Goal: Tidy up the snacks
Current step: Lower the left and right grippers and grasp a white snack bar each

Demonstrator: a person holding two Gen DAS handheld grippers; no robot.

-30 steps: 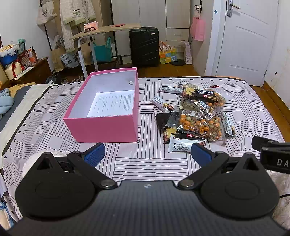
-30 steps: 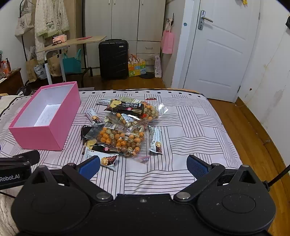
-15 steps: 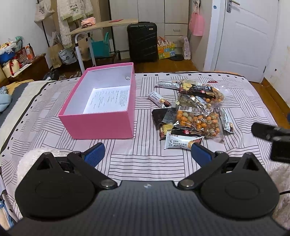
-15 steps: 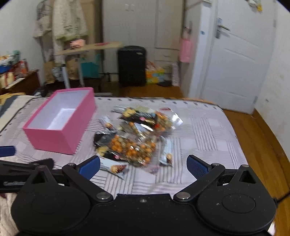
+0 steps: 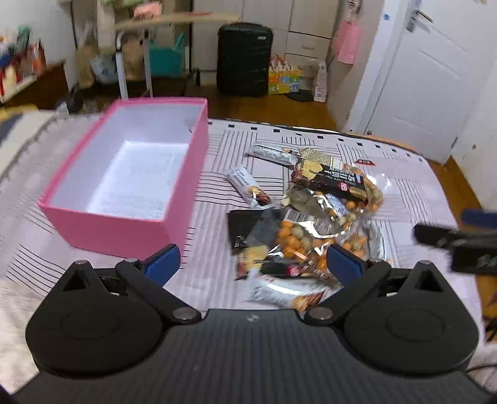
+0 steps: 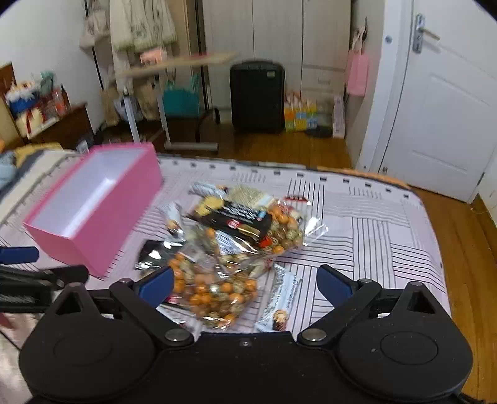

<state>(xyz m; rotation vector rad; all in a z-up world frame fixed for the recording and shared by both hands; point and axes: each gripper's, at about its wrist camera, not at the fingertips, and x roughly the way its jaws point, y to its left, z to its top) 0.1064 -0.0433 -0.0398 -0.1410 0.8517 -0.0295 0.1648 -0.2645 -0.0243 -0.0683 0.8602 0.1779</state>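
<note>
A pink box (image 5: 174, 199) with a white inside sits open on the striped bed; it also shows at the left of the right wrist view as the pink box (image 6: 102, 230). A heap of snack packets (image 5: 313, 214) lies to its right, with clear bags of orange coated nuts and several small bars. My left gripper (image 5: 253, 264) hovers open above the near edge of the heap, holding nothing. My right gripper (image 6: 243, 284) is open over a nut bag (image 6: 214, 292) and a white bar (image 6: 281, 298), empty too. Each gripper's tip shows at the side of the other view.
The striped bed cover (image 6: 372, 236) has bare room right of the heap, ending at the wood floor (image 6: 466, 248). Beyond the bed stand a black suitcase (image 5: 243, 59), a side table (image 5: 174, 18), wardrobes and a white door (image 6: 441, 102).
Both grippers have moved forward and closer to the snack heap, the left one shifting right; the packets now lie between the fingers in both views. Nothing has been gripped.
</note>
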